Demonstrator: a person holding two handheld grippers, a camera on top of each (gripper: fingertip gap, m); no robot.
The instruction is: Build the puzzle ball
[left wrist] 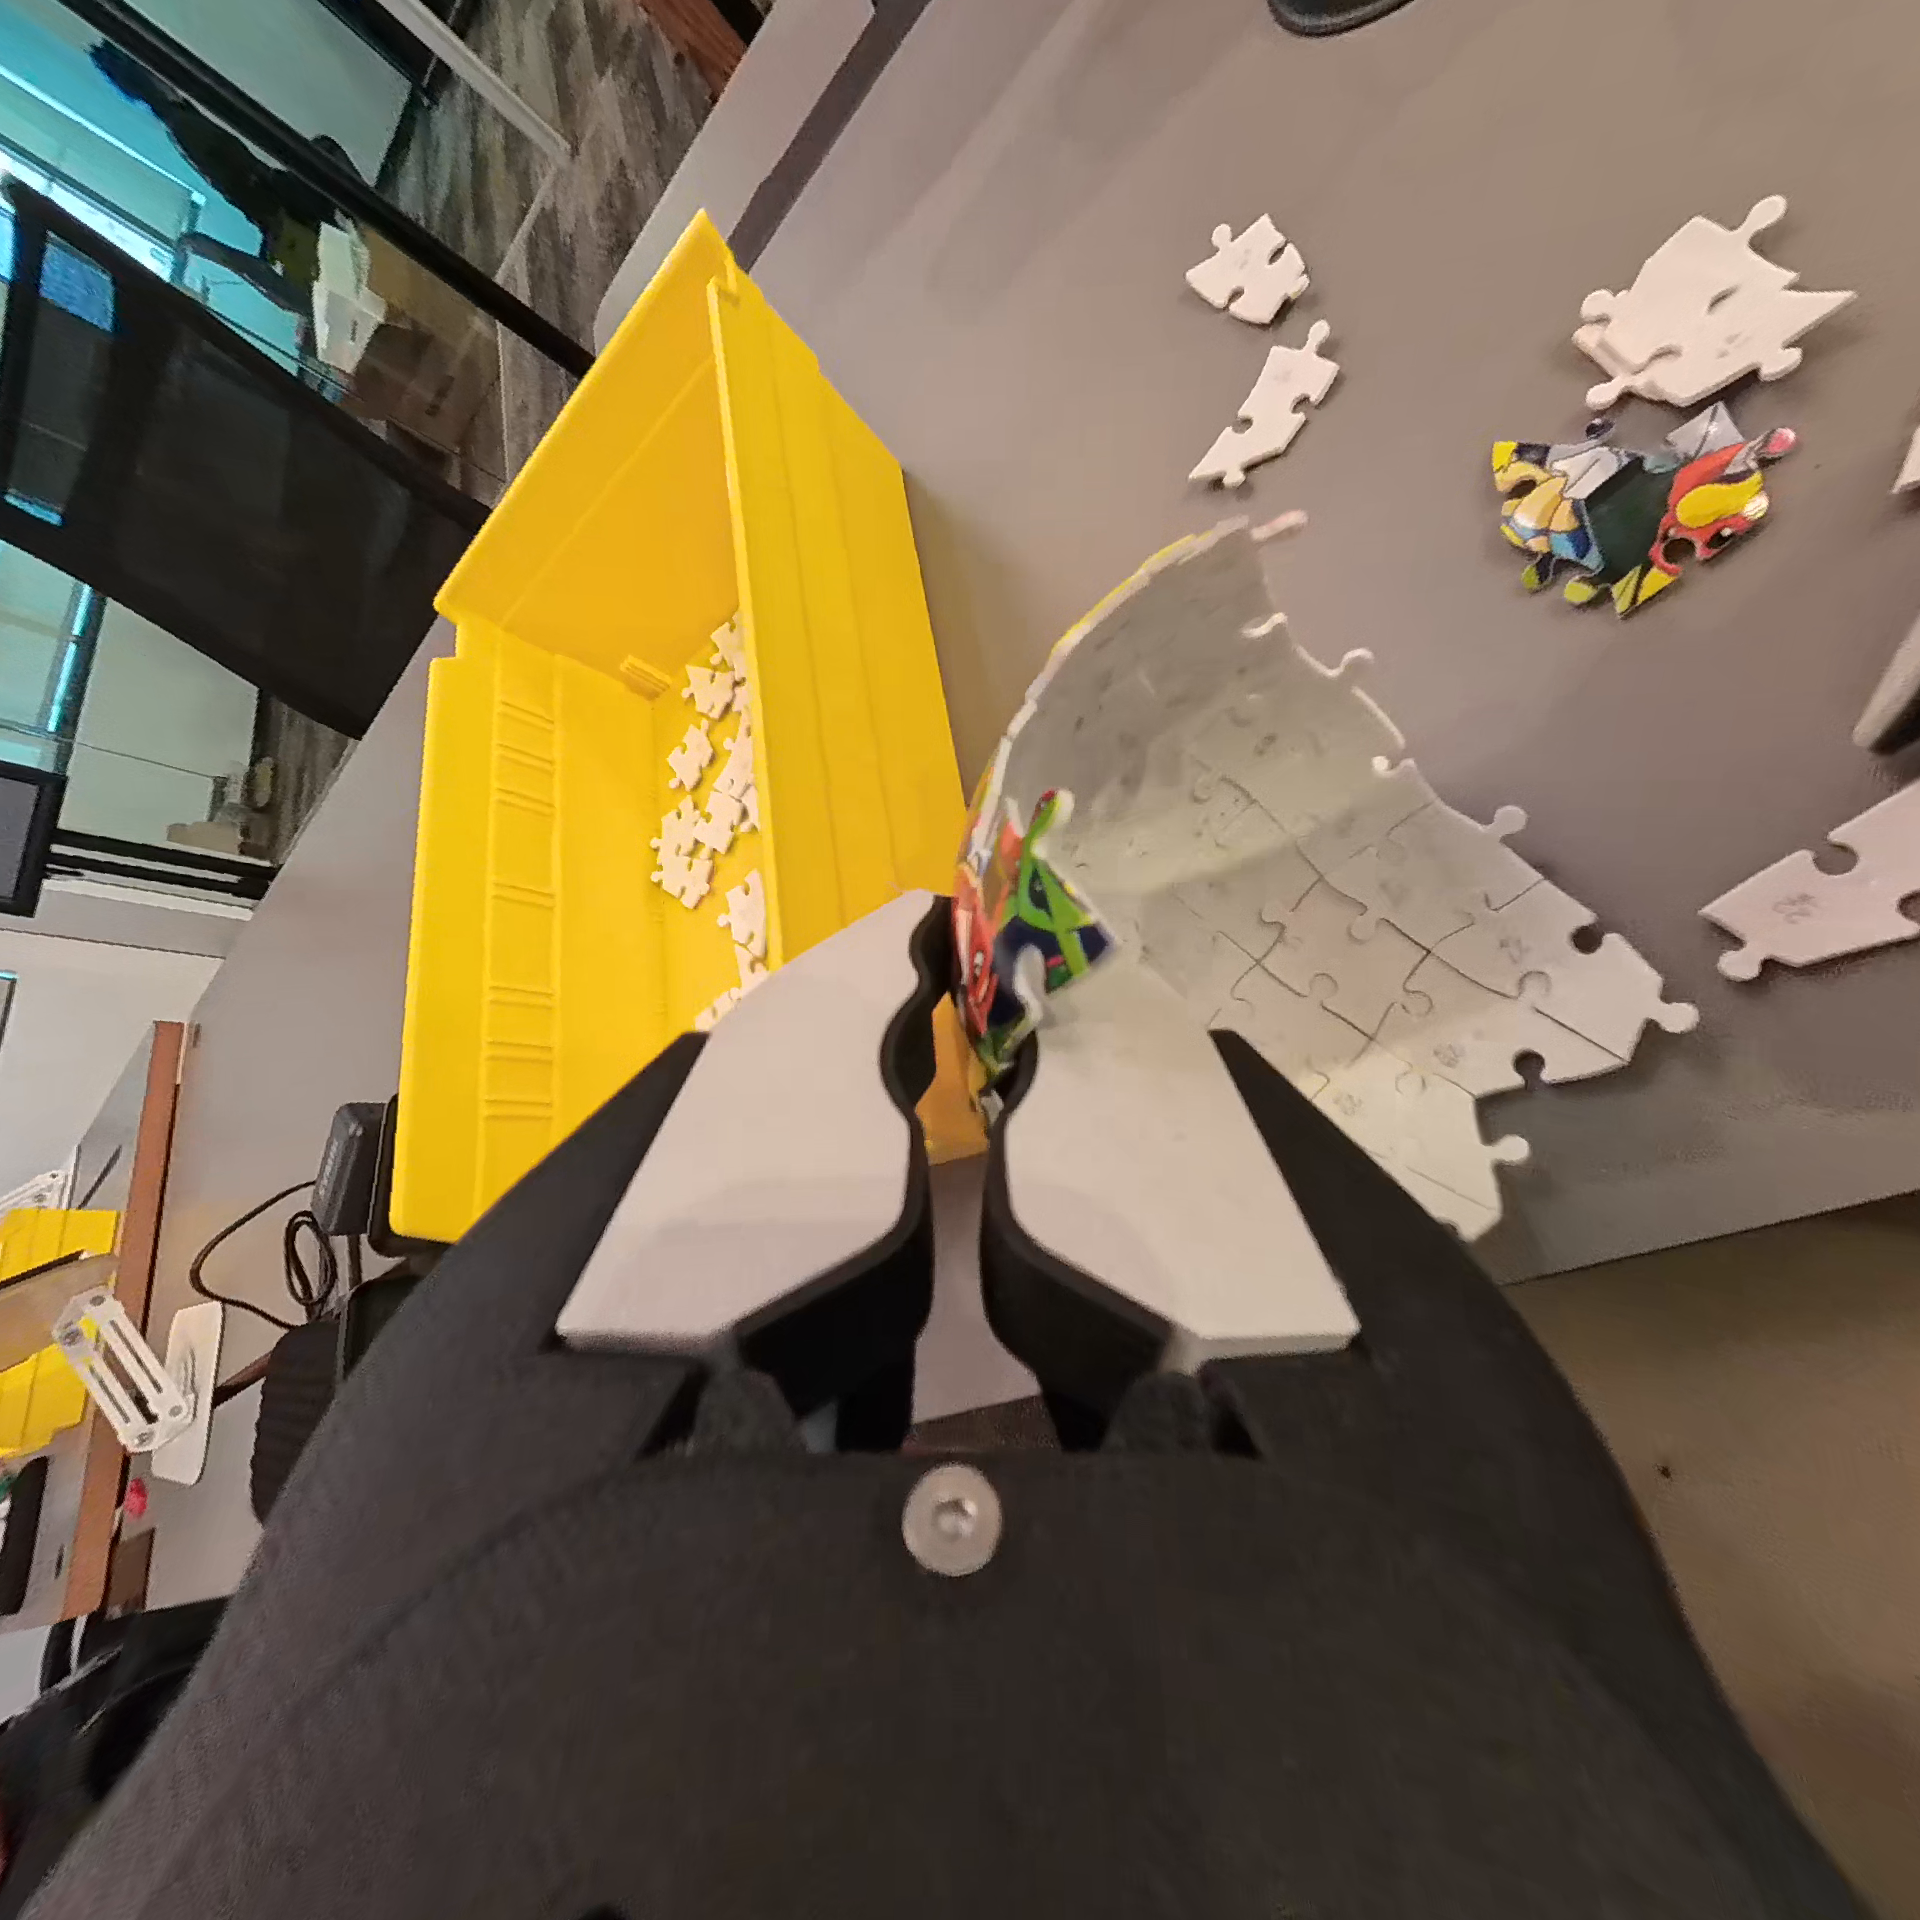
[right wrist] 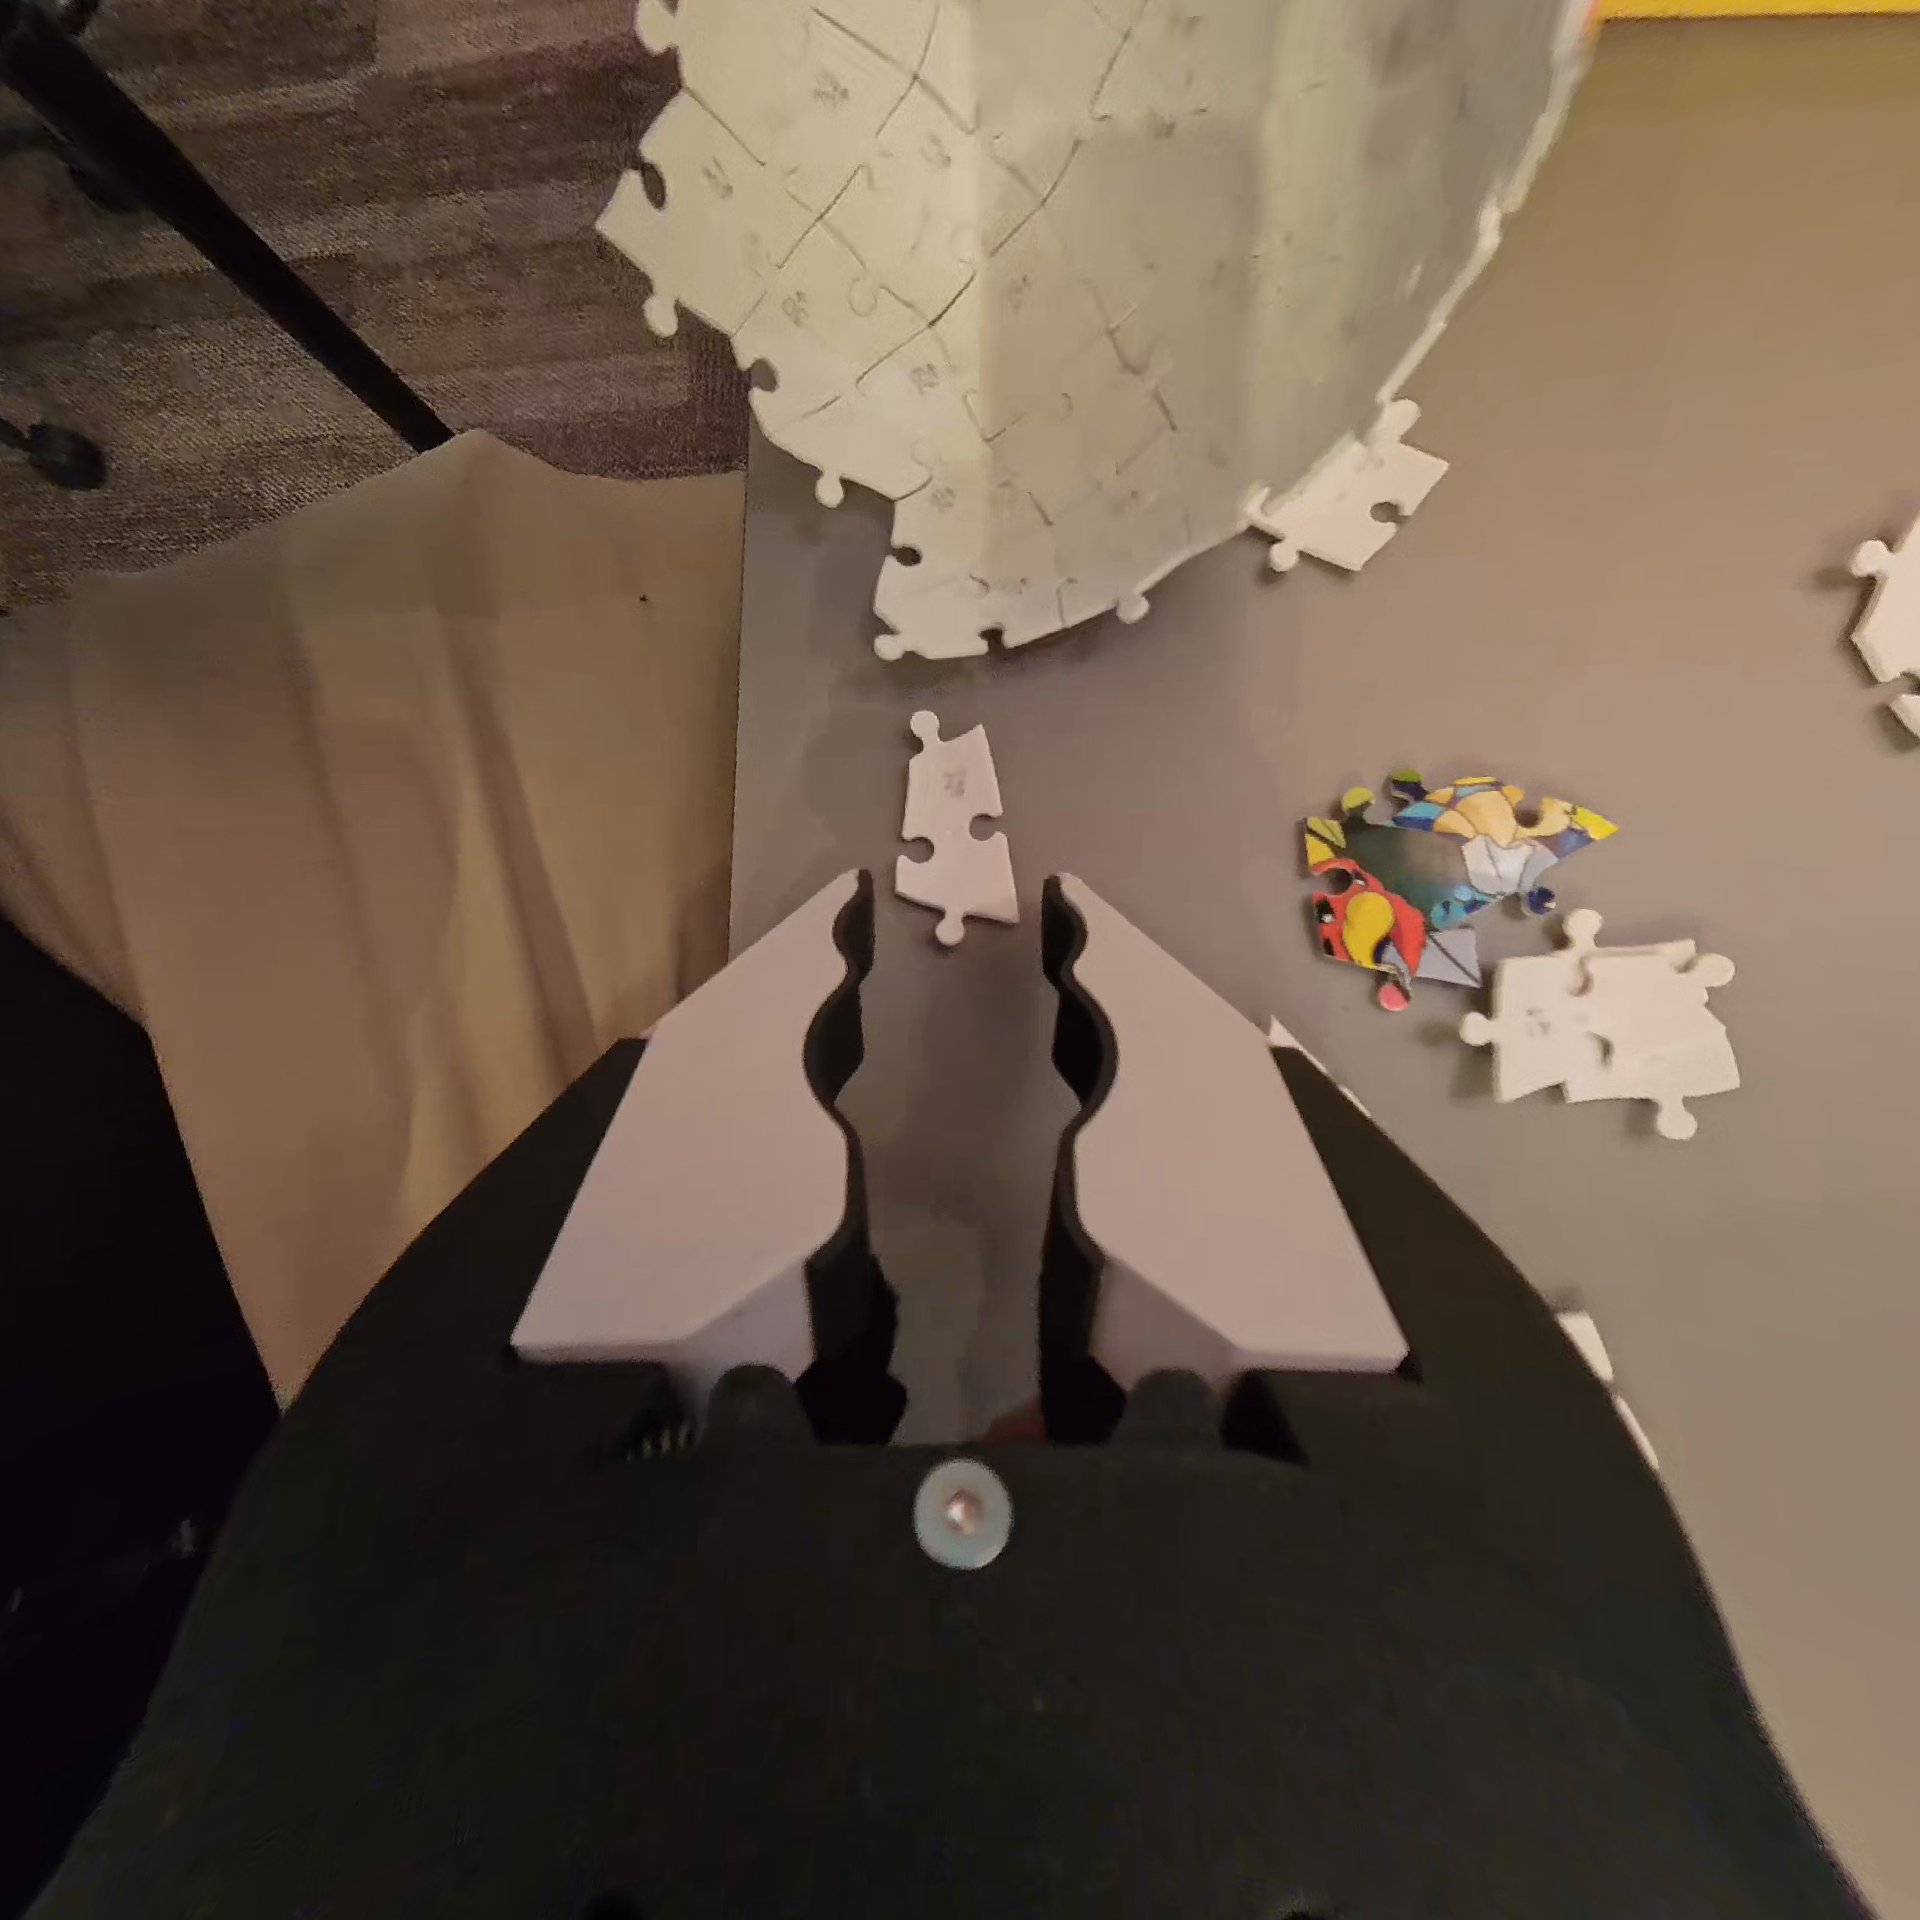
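Observation:
My left gripper point(left wrist: 971, 997) is shut on the rim of the half-built puzzle ball point(left wrist: 1288, 862), a curved shell with a white inside and a colourful outside, held above the grey table. The shell also shows in the right wrist view point(right wrist: 1091, 281). My right gripper point(right wrist: 956, 894) is open and empty, just short of a white two-piece strip point(right wrist: 956, 831) that lies face down near the table's left edge. A colourful joined cluster point(right wrist: 1434, 873) lies to the right, with a white cluster point(right wrist: 1610, 1029) beside it.
A yellow bin point(left wrist: 644, 790) holding several white loose pieces stands beside the shell. More white pieces point(left wrist: 1714, 312) and the colourful cluster point(left wrist: 1631, 509) lie on the grey table point(left wrist: 1039, 364). The table edge point(right wrist: 740, 727) drops to a beige cloth point(right wrist: 416, 831). The tips of one gripper are about 15 cm away from the tips of the other.

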